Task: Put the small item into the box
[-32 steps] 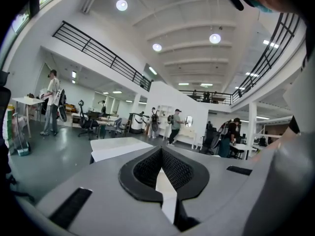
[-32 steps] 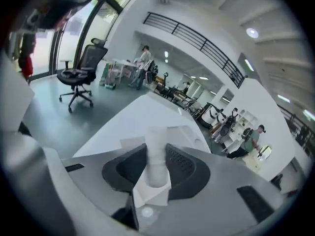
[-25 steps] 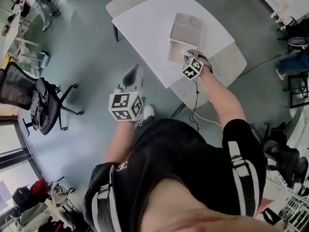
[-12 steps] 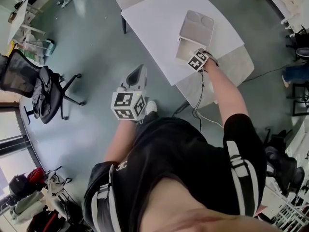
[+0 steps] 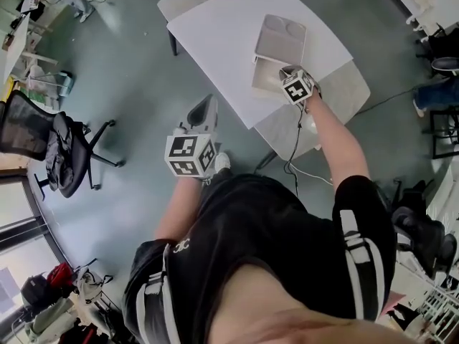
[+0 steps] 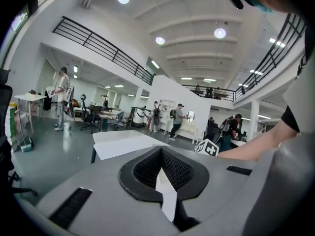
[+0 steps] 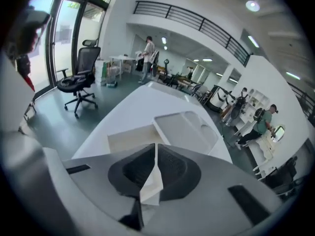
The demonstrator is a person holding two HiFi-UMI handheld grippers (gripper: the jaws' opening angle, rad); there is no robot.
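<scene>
The right hand-held gripper (image 7: 155, 149) is held low over the near edge of the open box (image 7: 129, 137) on the white surface (image 5: 215, 34). Its jaws are closing and almost pressed together, and nothing is seen between them. The lid (image 7: 184, 129) is laid flat, inner side up, against the far side of the box, probably so the opening is left free for a drop-in.

The small item is not made out in any view: not in either set of jaws, not on the bare surface. The box interior is seen only at a shallow angle, so whether the item lies inside cannot be told.

The left hand-held gripper (image 6: 161, 154) is held off the surface, over the floor and close to the body. Its jaws are pressed together and empty. It is judged to be parked out of the way, since one hand is enough here. Jaws closing on nothing fits a reset better than a pick.
</scene>
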